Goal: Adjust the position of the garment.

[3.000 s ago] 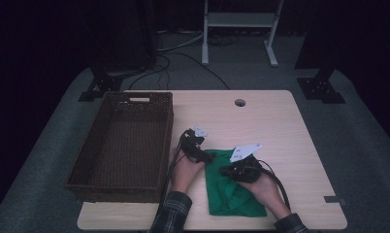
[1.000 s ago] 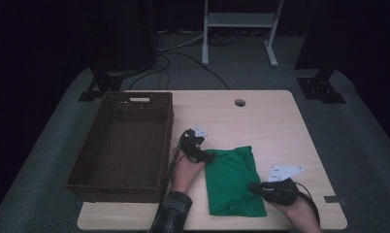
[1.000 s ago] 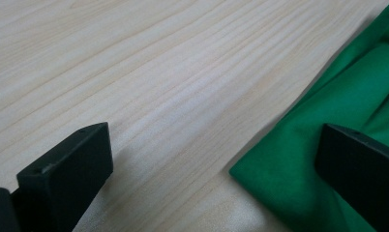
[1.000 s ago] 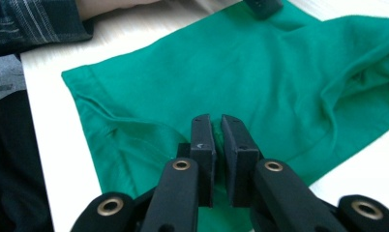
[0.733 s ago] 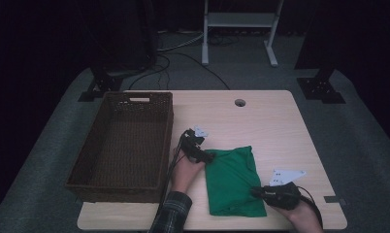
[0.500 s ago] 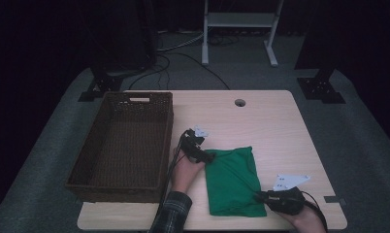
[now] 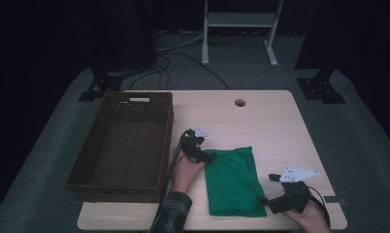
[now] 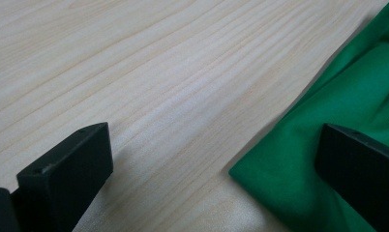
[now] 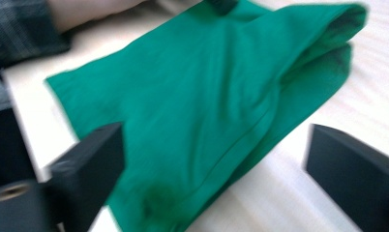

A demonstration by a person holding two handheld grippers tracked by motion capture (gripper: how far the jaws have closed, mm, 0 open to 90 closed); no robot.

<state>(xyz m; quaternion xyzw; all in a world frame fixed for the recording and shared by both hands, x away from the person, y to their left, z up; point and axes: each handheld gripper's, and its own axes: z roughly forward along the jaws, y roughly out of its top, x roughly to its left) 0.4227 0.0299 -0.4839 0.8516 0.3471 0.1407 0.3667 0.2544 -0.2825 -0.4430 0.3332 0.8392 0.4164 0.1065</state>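
A folded green cloth [image 7: 232, 179] lies on the wooden table [image 7: 261, 121], near its front edge. My left gripper [image 7: 208, 157] rests at the cloth's far left corner. In the left gripper view it [image 8: 212, 164] stands open: one jaw over bare wood, the other over the cloth's [image 8: 337, 116] corner. My right gripper [image 7: 264, 199] sits at the cloth's near right corner, pointing left. In the right gripper view it [image 9: 212, 159] is open wide, with the cloth [image 9: 207, 96] lying between and beyond its jaws, slightly blurred.
A dark brown woven basket [image 7: 125, 145] stands along the table's left side, right beside my left hand [image 7: 183, 172]. A cable hole [image 7: 240, 103] sits at the table's far edge. A plaid sleeve [image 9: 18, 29] appears beyond the cloth in the right gripper view.
My right gripper has left the middle of the cloth, swung out to its right side and drawn back towards the front edge. The cloth now lies flatter. The left gripper has stayed put.
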